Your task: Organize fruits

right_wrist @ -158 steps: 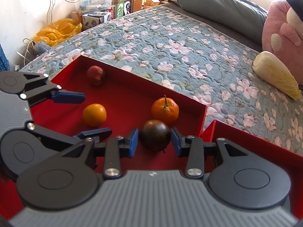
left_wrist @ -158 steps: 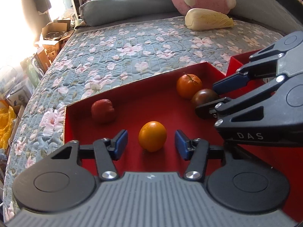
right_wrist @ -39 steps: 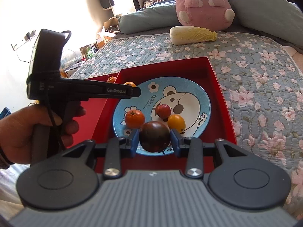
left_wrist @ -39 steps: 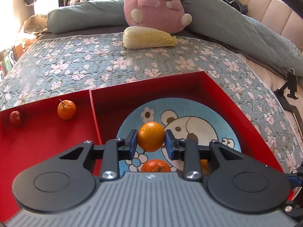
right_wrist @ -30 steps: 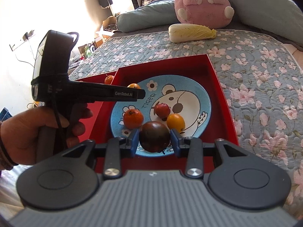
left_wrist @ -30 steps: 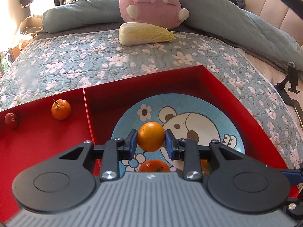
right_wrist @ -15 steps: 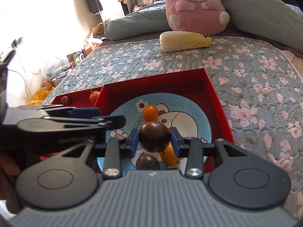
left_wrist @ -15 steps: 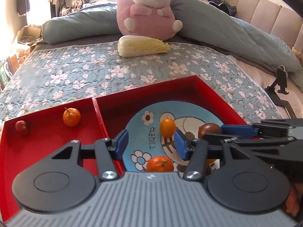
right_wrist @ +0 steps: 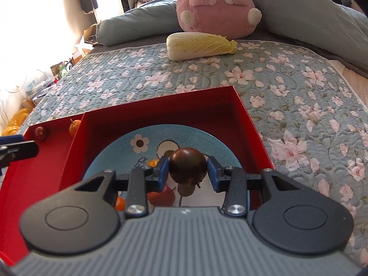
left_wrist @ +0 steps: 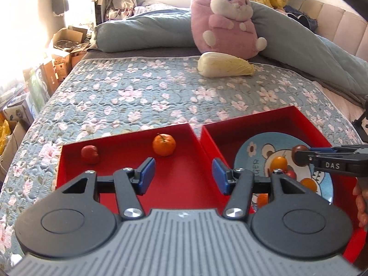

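While the right view shows the right gripper (right_wrist: 187, 172) clamping the dark tomato (right_wrist: 187, 166) above the blue plate (right_wrist: 110, 156), the left view shows the left gripper (left_wrist: 182, 176) just opened wide, empty. Fingers hide several plated fruits.

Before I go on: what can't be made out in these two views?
Right wrist view: fruits on the plate under the right gripper, hidden by its fingers and the dark fruit it holds; count unclear.
Left wrist view: plate's near side, hidden by the left gripper's body.
Same view: hand, cut by right edge.
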